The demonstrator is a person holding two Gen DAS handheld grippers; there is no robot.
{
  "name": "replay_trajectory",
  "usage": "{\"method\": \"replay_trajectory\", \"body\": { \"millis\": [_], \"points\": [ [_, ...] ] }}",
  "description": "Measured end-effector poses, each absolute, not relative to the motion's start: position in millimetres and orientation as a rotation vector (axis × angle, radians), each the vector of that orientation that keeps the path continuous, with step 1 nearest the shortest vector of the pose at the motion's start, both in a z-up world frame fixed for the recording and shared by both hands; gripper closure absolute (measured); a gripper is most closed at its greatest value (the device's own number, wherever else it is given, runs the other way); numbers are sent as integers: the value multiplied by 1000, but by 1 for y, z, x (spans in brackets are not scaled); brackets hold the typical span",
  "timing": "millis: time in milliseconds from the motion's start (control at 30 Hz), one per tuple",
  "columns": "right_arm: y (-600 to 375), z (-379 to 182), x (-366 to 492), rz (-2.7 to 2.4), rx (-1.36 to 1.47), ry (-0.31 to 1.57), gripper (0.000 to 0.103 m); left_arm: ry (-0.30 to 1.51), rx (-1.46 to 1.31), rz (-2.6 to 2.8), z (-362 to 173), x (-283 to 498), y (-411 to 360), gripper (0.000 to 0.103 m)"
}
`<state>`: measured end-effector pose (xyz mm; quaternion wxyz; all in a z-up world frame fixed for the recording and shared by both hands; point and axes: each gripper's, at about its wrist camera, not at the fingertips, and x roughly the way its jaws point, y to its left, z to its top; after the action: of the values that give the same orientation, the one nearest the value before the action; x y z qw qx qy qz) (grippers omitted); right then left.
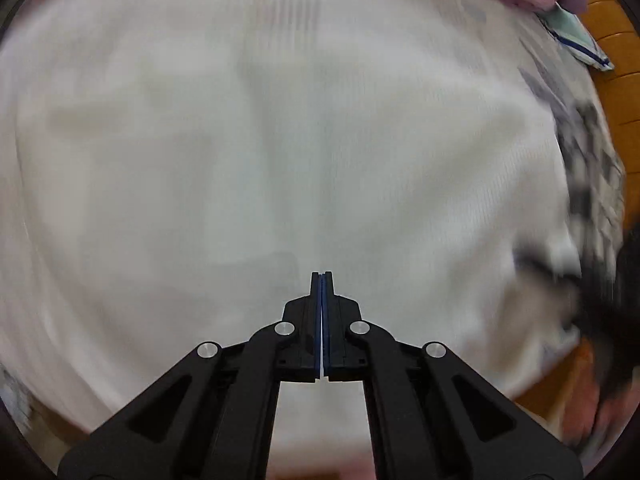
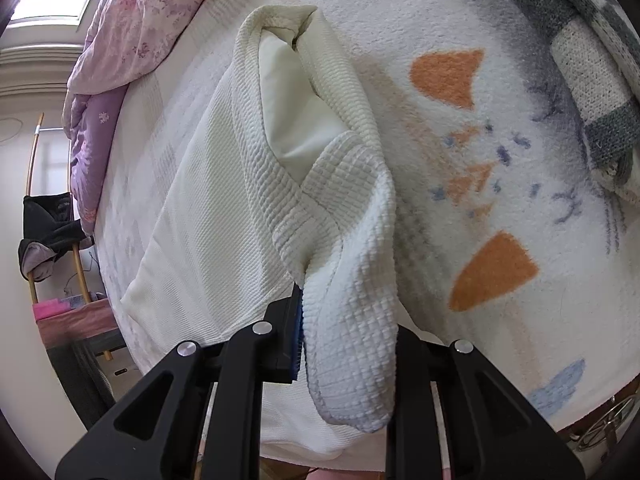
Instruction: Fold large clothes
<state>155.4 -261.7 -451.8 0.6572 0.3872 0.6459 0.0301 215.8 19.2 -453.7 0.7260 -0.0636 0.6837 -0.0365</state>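
From my right wrist view, the cream waffle-knit garment lies on the bed, over a fleece blanket with orange and blue patches, running from the collar in the upper middle of the frame down to the bottom centre. My right gripper has its jaws closed on a thick bunch of this fabric, which drapes over them and hides the right finger; the jaws are parted only by the cloth between them. The collar end looks rolled over on itself, showing a smooth lining, so I judge a fold is under way, not finished.

In the left wrist view, the left gripper points down at a broad white spread of the same garment filling most of the frame, blurred. Its jaws are fully closed, blue pads together, and I see no cloth pinched between them.

A grey-and-white knit piece sits at the upper right, and a floral quilt at the upper left. I reckon most folding remains: the body lies wide and unsquared.
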Motion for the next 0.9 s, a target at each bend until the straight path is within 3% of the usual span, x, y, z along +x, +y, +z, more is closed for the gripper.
{"method": "replay_trajectory", "body": {
  "millis": [233, 333, 633, 800, 900],
  "points": [
    [-279, -466, 148, 80, 972, 1462, 84, 1508, -122, -11, -495, 302, 42, 103],
    [-283, -470, 145, 75, 994, 1469, 84, 1458, -138, -11, -489, 285, 39, 103],
    [-282, -474, 142, 76, 973, 1476, 84, 1605, -316, -30, -502, 140, 40, 103],
    [-273, -485, 143, 85, 872, 1479, 78, 1591, -275, -28, -497, 100, 41, 103],
    [-273, -477, 139, 66, 863, 1430, 89, 1583, -287, -9, -506, 105, 37, 101]
  ]
}}
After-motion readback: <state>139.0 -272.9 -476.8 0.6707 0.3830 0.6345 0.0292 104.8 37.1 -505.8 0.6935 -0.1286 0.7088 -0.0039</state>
